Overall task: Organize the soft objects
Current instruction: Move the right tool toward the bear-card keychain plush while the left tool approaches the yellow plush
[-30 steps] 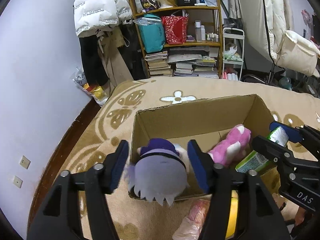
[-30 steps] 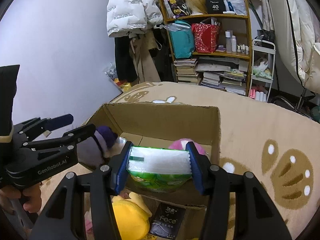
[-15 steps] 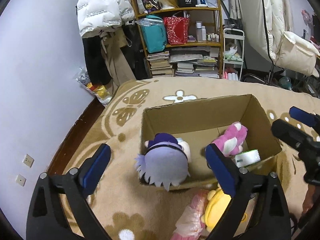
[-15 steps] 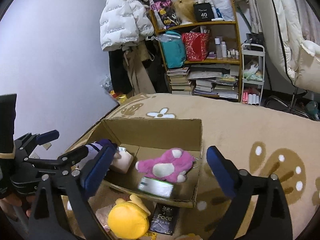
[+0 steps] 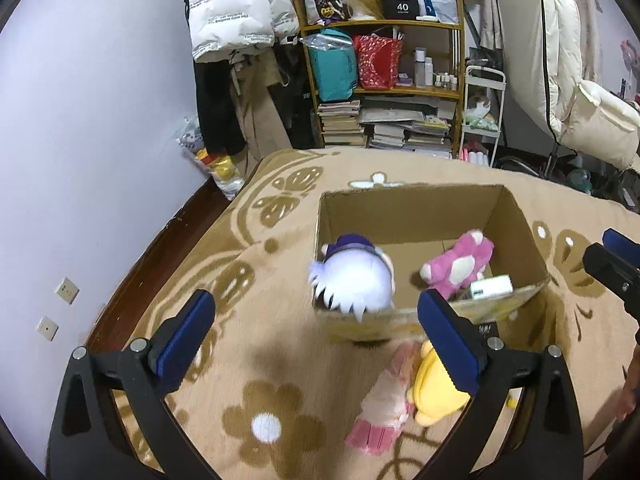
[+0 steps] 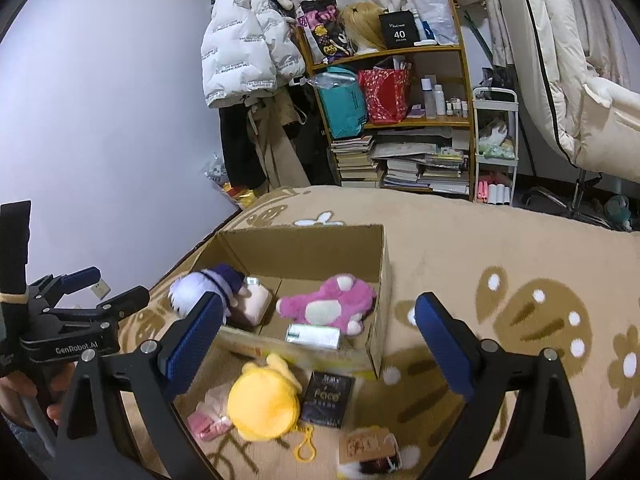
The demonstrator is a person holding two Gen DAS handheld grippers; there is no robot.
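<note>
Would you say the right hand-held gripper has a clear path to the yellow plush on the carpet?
Probably yes: the right hand-held gripper is open and empty, and the yellow plush lies uncovered outside the cardboard box.

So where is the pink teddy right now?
The pink teddy lies inside the cardboard box, on its right side in both views, just behind the tissue pack.

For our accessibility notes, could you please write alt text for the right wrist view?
The open right gripper hangs empty above a cardboard box on a beige carpet; inside lie a purple-haired doll, a pink plush and a tissue pack. A yellow plush lies on the carpet in front; the left gripper is at the left edge.
</note>
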